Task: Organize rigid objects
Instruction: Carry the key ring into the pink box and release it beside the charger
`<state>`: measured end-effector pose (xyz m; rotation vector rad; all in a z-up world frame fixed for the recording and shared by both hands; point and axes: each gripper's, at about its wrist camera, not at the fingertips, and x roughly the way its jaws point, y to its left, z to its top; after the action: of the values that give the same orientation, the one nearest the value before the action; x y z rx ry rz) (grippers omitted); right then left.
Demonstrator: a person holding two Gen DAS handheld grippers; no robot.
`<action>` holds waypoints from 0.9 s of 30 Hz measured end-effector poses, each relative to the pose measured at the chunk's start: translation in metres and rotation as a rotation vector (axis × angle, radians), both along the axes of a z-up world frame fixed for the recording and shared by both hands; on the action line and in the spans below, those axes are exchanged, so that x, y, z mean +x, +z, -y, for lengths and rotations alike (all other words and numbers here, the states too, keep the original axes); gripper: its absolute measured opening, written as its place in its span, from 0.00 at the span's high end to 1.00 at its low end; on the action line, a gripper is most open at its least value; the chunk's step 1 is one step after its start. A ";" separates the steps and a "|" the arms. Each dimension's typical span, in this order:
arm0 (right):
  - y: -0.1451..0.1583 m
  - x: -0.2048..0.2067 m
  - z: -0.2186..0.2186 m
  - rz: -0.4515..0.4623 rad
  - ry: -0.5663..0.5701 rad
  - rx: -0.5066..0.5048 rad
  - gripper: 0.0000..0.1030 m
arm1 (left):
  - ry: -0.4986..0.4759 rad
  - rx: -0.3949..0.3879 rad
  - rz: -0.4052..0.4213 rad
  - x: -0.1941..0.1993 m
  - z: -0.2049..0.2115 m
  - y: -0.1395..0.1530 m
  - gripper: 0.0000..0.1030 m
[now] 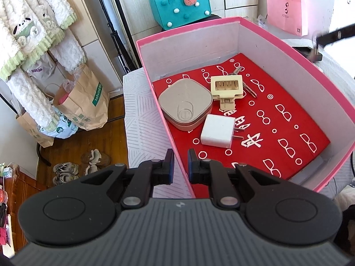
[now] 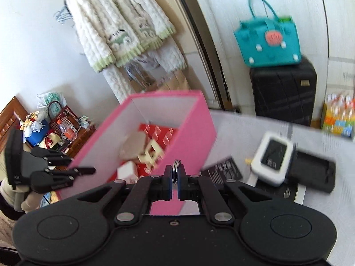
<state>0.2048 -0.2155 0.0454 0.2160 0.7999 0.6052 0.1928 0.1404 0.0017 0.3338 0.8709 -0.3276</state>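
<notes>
The right gripper (image 2: 175, 175) is pinched tight on a metal key ring (image 2: 176, 169). Best to carry it over the near wall of the pink box (image 2: 195, 128) ahead before letting go, clear of the white charger (image 1: 218, 131) and beige case (image 1: 185, 108) inside. The gripper tilts downward toward the box. The left gripper (image 1: 180, 163), nearly closed and empty, hovers at the box's near corner.

place: a home, a lived-in room as I see it | signs: fleece pyjamas (image 1: 33, 28) hung on the wall; paper bags (image 1: 82, 102) and shoes (image 1: 66, 170) on wood floor; teal handbag (image 2: 268, 42) on black suitcase (image 2: 284, 90); pink tote (image 1: 286, 11)
</notes>
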 end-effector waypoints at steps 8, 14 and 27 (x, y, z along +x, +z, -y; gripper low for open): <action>0.041 0.002 -0.038 0.064 0.136 0.023 0.95 | 0.006 -0.015 -0.005 0.000 -0.001 0.000 0.89; 0.001 0.026 -0.089 -0.084 0.286 0.012 0.94 | 0.009 -0.036 -0.004 0.001 -0.004 0.000 0.89; -0.016 0.026 -0.091 -0.024 0.222 -0.090 0.88 | 0.008 -0.046 0.000 0.001 -0.004 0.000 0.89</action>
<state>0.2308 -0.1250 0.0298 0.0522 0.8791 0.7747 0.1939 0.1439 0.0018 0.2875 0.8631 -0.3400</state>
